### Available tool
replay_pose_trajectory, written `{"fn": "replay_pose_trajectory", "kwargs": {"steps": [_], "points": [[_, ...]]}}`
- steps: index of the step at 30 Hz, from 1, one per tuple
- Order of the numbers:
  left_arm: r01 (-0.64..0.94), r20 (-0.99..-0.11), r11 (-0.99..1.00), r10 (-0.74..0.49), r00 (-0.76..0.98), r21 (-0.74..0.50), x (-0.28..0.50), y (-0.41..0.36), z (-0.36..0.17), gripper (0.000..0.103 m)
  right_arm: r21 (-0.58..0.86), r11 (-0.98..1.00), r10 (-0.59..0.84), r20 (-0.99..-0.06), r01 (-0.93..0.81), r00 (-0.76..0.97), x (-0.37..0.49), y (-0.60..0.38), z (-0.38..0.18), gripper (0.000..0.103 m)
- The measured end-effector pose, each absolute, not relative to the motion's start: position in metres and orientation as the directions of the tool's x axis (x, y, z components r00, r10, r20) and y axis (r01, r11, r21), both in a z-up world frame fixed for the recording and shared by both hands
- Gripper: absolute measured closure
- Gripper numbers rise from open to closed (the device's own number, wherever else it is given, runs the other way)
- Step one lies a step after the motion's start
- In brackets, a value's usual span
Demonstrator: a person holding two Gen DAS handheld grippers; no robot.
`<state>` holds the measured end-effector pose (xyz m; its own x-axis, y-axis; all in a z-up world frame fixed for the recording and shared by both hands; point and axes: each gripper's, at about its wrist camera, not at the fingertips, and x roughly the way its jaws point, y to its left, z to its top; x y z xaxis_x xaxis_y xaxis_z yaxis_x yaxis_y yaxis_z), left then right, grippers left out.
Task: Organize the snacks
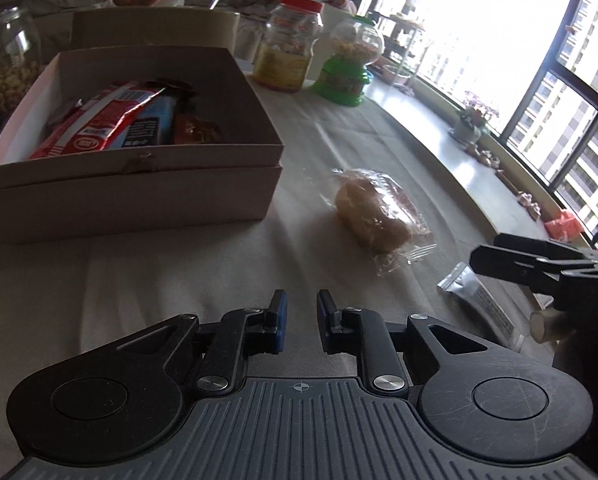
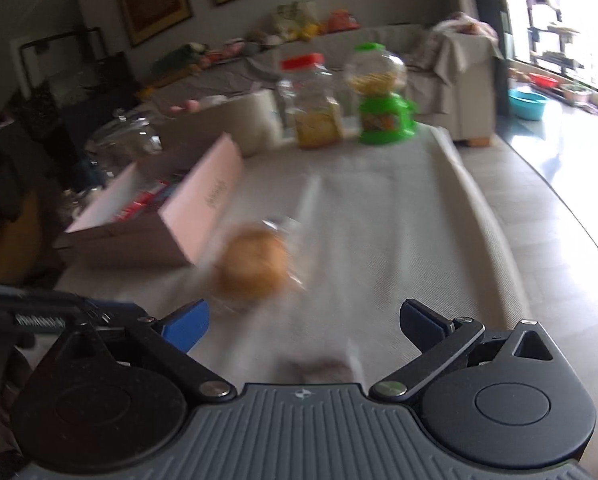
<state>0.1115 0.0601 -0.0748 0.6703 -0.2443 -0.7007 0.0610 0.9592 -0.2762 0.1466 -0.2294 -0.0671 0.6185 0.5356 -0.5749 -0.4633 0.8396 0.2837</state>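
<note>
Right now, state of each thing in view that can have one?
left gripper: open a little, empty
right gripper: open wide, empty
cardboard box: open, snack packs inside
wrapped bun: sealed, lying on the tablecloth outside the box
silver pouch: flat on the cloth, by the right gripper
red-lid jar: capped, upright
green candy dispenser: upright, partly full

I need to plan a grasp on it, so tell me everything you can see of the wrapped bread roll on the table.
The wrapped bread roll is a golden-brown bun sealed in clear, crinkly plastic with crimped ends. It lies on its side on the grey tablecloth, just right of the open cardboard box, apart from it. Neither gripper touches it: the right gripper is open and points toward it, though that view is blurred.
</note>
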Motion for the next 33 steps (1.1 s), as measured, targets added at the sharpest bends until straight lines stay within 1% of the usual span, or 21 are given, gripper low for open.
{"fn": "replay_pose_trajectory", "kwargs": {"steps": [4,6,10,11,12,13,15,17,19,20,23,26,28,33], "points": [[0.044,-0.704,0.958,-0.239,0.669,-0.282,0.101,0.071,-0.074,0.084,0.198,0.849,0.494,-0.629,-0.491,0.601,0.161,-0.192,-0.07,0.002],[0.04,-0.698,0.952,-0.249,0.672,-0.302,0.098,0.076,-0.074,0.084,0.219,0.84,0.506,-0.644,-0.496,0.573,0.162,-0.194,-0.076,0.003],[0.052,-0.653,0.904,-0.346,0.674,-0.425,0.115,0.078,-0.073,0.084,0.246,0.848,0.502,-0.659,-0.469,0.561,0.151,-0.216,-0.086,0.005],[0.063,-0.635,0.887,-0.375,0.676,-0.457,0.123,0.075,-0.073,0.084,0.241,0.852,0.497,-0.652,-0.465,0.573,0.15,-0.22,-0.085,0.009],[0.074,-0.613,0.87,-0.401,0.681,-0.487,0.134,0.069,-0.072,0.084,0.238,0.859,0.489,-0.641,-0.453,0.592,0.15,-0.224,-0.083,0.018],[0.082,-0.595,0.859,-0.415,0.689,-0.505,0.142,0.064,-0.07,0.084,0.245,0.867,0.483,-0.627,-0.434,0.611,0.152,-0.229,-0.08,0.023],[0.107,-0.563,0.851,-0.429,0.706,-0.514,0.157,0.054,-0.067,0.084,0.288,0.878,0.477,-0.6,-0.383,0.642,0.161,-0.239,-0.072,0.047],[0.112,-0.563,0.862,-0.416,0.713,-0.495,0.168,0.044,-0.066,0.083,0.309,0.89,0.456,-0.594,-0.336,0.663,0.175,-0.242,-0.068,0.053],[0.105,-0.586,0.88,-0.393,0.709,-0.463,0.174,0.036,-0.067,0.083,0.285,0.901,0.434,-0.606,-0.327,0.667,0.187,-0.236,-0.071,0.057],[0.096,-0.596,0.888,-0.379,0.708,-0.451,0.176,0.035,-0.068,0.083,0.27,0.904,0.427,-0.621,-0.333,0.657,0.191,-0.23,-0.075,0.061],[0.067,-0.622,0.896,-0.356,0.697,-0.438,0.184,0.034,-0.074,0.083,0.246,0.893,0.439,-0.659,-0.377,0.61,0.196,-0.213,-0.087,0.064],[0.074,-0.617,0.885,-0.379,0.689,-0.461,0.194,0.034,-0.081,0.074,0.209,0.892,0.429,-0.666,-0.4,0.61,0.191,-0.201,-0.095,0.063],[0.085,-0.605,0.874,-0.399,0.69,-0.479,0.202,0.032,-0.083,0.074,0.177,0.896,0.413,-0.666,-0.407,0.621,0.186,-0.198,-0.094,0.063],[0.15,-0.597,0.879,-0.423,0.681,-0.453,0.217,0.018,-0.081,0.074,0.162,0.893,0.414,-0.662,-0.42,0.625,0.182,-0.201,-0.094,0.064]]}}
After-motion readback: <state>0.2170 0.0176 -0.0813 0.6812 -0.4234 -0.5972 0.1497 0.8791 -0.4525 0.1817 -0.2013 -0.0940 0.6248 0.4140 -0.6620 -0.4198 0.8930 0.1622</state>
